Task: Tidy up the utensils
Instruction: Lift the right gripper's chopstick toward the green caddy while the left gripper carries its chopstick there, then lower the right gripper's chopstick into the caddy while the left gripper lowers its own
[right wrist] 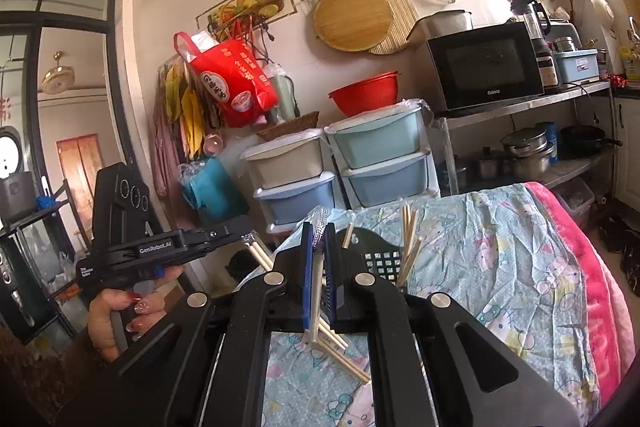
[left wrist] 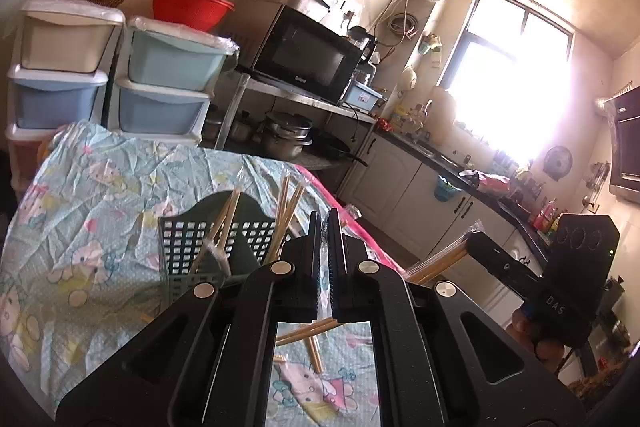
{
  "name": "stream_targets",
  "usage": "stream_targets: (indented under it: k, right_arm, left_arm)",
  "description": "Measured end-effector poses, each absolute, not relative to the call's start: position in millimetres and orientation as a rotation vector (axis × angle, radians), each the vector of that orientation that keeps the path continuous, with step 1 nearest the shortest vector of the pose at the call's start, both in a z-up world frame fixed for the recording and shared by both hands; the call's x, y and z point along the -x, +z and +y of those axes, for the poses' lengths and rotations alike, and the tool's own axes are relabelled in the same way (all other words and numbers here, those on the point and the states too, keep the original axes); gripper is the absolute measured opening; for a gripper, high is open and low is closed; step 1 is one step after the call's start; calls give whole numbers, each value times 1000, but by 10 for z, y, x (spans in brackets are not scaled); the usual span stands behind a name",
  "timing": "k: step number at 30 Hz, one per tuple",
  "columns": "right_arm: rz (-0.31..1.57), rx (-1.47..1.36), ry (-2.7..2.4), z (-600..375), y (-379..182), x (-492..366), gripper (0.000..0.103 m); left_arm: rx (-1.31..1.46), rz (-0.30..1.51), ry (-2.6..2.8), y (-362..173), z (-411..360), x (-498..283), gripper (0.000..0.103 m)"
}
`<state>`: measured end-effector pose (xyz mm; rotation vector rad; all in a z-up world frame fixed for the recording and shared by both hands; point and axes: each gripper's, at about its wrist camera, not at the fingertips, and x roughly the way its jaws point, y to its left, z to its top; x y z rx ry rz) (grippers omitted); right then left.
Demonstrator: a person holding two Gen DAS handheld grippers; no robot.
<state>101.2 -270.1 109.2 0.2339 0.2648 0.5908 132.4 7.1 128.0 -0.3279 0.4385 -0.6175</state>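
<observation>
the dark utensil basket (left wrist: 208, 247) stands mid-bed, chopsticks (left wrist: 286, 215) slanting up out of it and blocking a straight drop from above. loose chopsticks (right wrist: 340, 351) lie on the bedspread (left wrist: 100, 187) at its near edge. the far left corner of the bed is bare cloth. storage drawers (right wrist: 340, 163) crowd its far edge.

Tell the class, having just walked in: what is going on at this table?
A person is sorting chopsticks with two handheld grippers over a table covered by a pale blue cartoon-print cloth. The right gripper is shut on a plastic-wrapped pair of wooden chopsticks. The left gripper is also shut on a wrapped pair. Several chopsticks already stand in the dark green plastic lattice basket, and a few loose wooden chopsticks lie on the cloth.
</observation>
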Motion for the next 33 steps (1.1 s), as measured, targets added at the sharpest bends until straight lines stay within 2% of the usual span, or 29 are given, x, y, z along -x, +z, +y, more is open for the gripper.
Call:
stream_targets:
  k: [33]
  right_arm:
    - [77, -287, 529, -2781, 1643, -1253, 6]
  left_arm:
    - [267, 244, -549, 2021, -87, -1659, 2]
